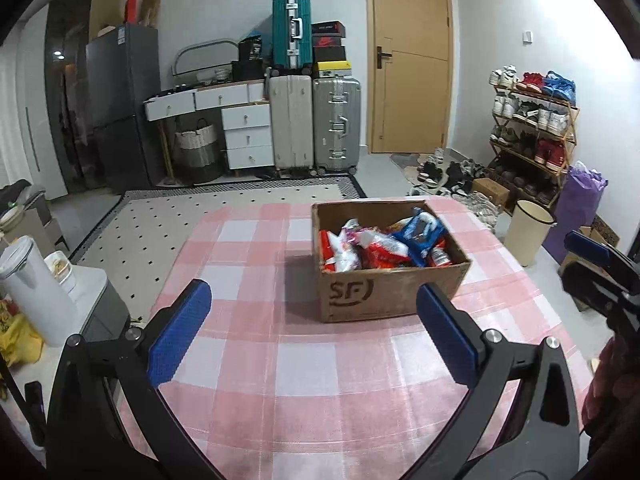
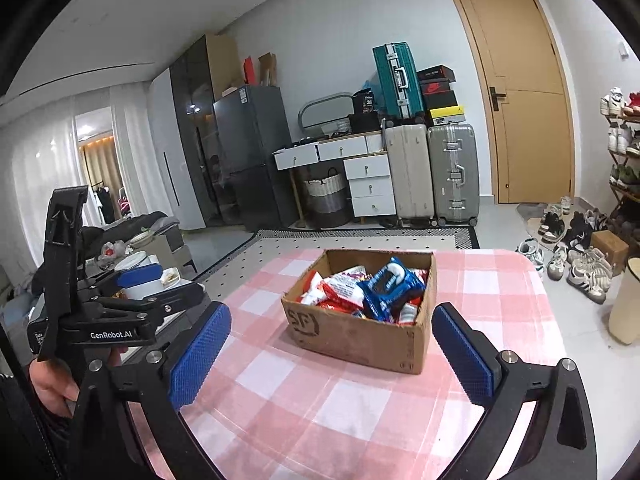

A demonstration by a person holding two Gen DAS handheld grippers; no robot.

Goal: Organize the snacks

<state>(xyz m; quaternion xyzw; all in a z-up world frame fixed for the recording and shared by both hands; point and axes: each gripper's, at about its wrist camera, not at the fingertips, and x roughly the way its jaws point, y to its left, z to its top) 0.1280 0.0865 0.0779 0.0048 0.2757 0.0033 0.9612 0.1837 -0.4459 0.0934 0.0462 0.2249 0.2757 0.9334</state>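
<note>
Both the left gripper (image 1: pixel 314 334) and right gripper (image 2: pixel 332 354) hover spread wide, near the cardboard box (image 1: pixel 394 292) holding what look like snack packets (image 1: pixel 380 246).

Even indoor light, fairly bright; soft shadow left of the box (image 1: pixel 392 264). Strong fisheye bending, dark corners. Far shelves look slightly blurred, possibly compression.

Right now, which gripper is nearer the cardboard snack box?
Roughly level; the left looks marginally nearer, if either. The left gripper hangs open before the cardboard box, its SF-printed side. The right gripper hangs open facing a corner, apart.
</note>
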